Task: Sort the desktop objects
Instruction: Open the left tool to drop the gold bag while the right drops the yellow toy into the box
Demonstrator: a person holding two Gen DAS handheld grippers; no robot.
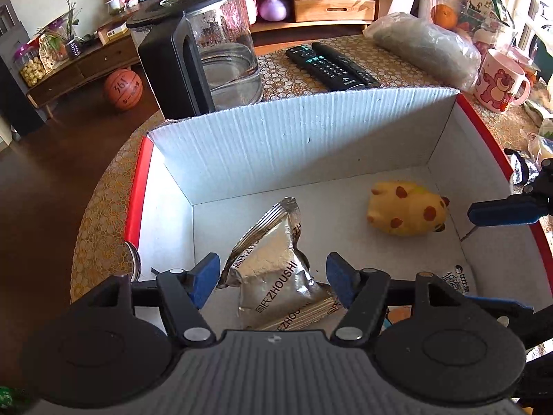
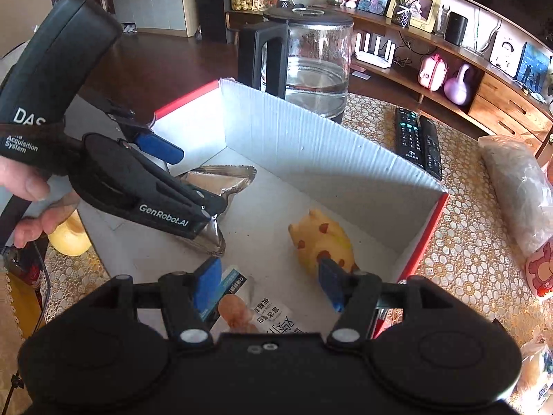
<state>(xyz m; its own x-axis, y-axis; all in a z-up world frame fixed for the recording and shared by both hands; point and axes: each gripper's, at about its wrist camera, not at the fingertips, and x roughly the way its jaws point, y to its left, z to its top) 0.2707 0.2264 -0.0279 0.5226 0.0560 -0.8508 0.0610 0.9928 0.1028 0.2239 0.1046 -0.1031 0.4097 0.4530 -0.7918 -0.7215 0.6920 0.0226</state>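
While both grippers hang over the open box [image 1: 311, 131], the left gripper [image 1: 273, 280] has its blue pads spread wide, one on either side of a silver packet [image 1: 276, 269] that lies on the box floor just ahead of it; the pads [image 1: 207, 276] stand clear of the foil, so nothing is gripped. In the right wrist view that same gripper [image 2: 193, 186] comes in from the left, its hand [image 2: 31, 190] on the handle, its tips over the packet [image 2: 221, 180]. The right gripper [image 2: 269, 283] is likewise wide open and holds nothing; directly below and between its pads lies a white printed packet [image 2: 255, 307] on the box floor. Just past its right pad, a yellow spotted pig toy [image 2: 325, 245] lies on its side; from the left gripper the toy [image 1: 408, 211] sits ahead and to the right, well apart from the silver packet. Beyond the far box wall, ahead of both grippers, a glass kettle [image 1: 214, 55] with a black handle stands on the lace-patterned table [image 1: 293, 72], with two black remotes [image 1: 331, 65] side by side to its right. Farther right of those lie a clear bag [image 1: 425, 45] of pale contents and a pink bear mug [image 1: 501, 83]. At the left gripper's far left, off the table, a basketball [image 1: 122, 90] rests on the floor under a wooden sideboard [image 1: 331, 0].
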